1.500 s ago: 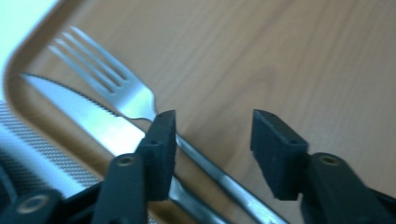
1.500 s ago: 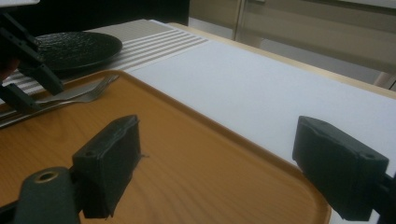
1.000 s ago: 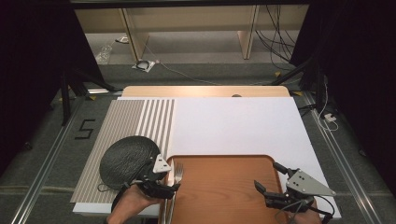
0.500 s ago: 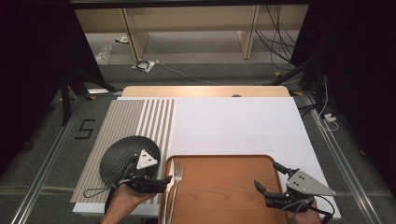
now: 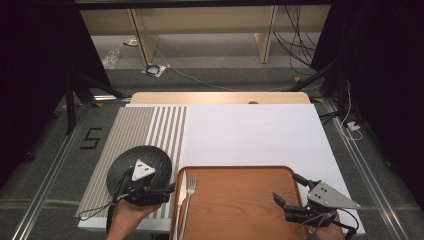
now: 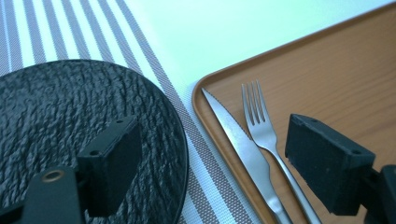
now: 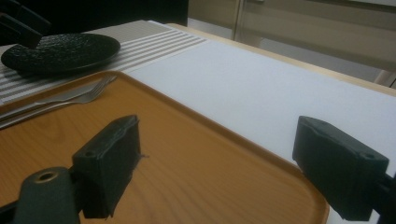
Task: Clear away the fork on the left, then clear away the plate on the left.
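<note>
Hovering wide apart and empty, the left gripper (image 5: 172,189), whose jaws have just been opening, straddles the round black textured plate (image 5: 127,162) on the striped mat (image 5: 150,125) and the steel knife (image 6: 243,144) and fork (image 6: 259,123) in the brown wooden tray (image 5: 240,172); the right gripper (image 5: 290,192) gapes empty over that tray.

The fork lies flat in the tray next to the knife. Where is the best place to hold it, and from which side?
Probably grip the fork at its slim handle, just behind the tines, coming from above with the jaws across it. It lies flat on the tray, so only its narrow edges give purchase. The knife lies close on its plate-side, leaving little room for a jaw there.
</note>
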`<state>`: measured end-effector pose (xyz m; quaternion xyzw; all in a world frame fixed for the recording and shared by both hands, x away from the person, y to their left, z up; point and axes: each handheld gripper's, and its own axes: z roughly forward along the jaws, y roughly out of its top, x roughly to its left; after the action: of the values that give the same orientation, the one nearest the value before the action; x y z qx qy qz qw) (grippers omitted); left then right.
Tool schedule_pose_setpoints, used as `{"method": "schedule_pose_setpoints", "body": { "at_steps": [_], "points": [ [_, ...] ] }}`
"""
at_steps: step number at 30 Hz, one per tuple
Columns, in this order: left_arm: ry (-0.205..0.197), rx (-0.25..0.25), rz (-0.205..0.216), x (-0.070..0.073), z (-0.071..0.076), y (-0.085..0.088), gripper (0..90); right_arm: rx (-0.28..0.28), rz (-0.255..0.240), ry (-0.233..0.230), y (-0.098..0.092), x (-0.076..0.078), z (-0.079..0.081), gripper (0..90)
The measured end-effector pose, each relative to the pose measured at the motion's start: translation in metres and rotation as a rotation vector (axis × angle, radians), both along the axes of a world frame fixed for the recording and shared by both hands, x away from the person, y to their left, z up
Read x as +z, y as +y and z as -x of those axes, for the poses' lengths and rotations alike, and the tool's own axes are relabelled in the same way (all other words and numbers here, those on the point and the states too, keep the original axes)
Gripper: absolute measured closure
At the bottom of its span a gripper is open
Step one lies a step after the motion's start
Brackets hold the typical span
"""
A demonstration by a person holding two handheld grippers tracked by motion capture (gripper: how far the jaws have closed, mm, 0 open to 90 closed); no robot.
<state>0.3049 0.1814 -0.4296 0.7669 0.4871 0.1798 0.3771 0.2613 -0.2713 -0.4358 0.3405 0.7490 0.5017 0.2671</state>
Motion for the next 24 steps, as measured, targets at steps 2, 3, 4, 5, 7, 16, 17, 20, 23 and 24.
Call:
{"method": "schedule_pose_setpoints", "body": {
  "at_steps": [2, 3, 4, 5, 7, 16, 17, 20, 23, 24],
  "points": [
    [0.005, 0.019, 0.024, -0.001, 0.001, 0.003, 18.5, -0.001, -0.003, 0.002, 0.0, 0.0, 0.0, 16.1],
    [0.004, 0.029, 0.032, -0.001, 0.002, 0.005, 18.4, -0.001, -0.002, 0.0, 0.0, 0.0, 0.0, 16.1],
    [0.001, 0.034, 0.041, -0.001, 0.002, 0.006, 18.4, -0.001, 0.004, 0.001, 0.0, 0.001, 0.001, 16.1],
    [-0.001, 0.042, 0.045, 0.0, 0.003, 0.008, 18.4, 0.001, 0.003, -0.003, 0.001, 0.0, 0.001, 16.1],
    [-0.007, 0.059, 0.059, 0.0, 0.005, 0.011, 18.4, 0.003, 0.004, 0.0, 0.001, 0.0, 0.001, 16.1],
    [0.0, 0.152, 0.123, -0.003, 0.009, 0.027, 18.3, 0.001, 0.001, -0.001, 0.001, 0.001, 0.001, 16.1],
    [0.001, 0.159, 0.132, -0.003, 0.009, 0.028, 18.2, 0.001, 0.001, 0.0, 0.001, 0.001, 0.001, 16.1],
    [-0.003, 0.191, 0.154, -0.003, 0.011, 0.033, 18.2, 0.001, 0.003, -0.002, 0.001, 0.001, 0.001, 16.1],
    [-0.001, 0.216, 0.18, -0.003, 0.012, 0.037, 18.2, 0.002, 0.002, -0.003, 0.001, 0.001, 0.001, 16.1],
    [0.009, 0.219, 0.187, -0.003, 0.013, 0.039, 18.2, 0.001, 0.003, 0.0, 0.001, 0.001, 0.001, 16.1]
  ]
}}
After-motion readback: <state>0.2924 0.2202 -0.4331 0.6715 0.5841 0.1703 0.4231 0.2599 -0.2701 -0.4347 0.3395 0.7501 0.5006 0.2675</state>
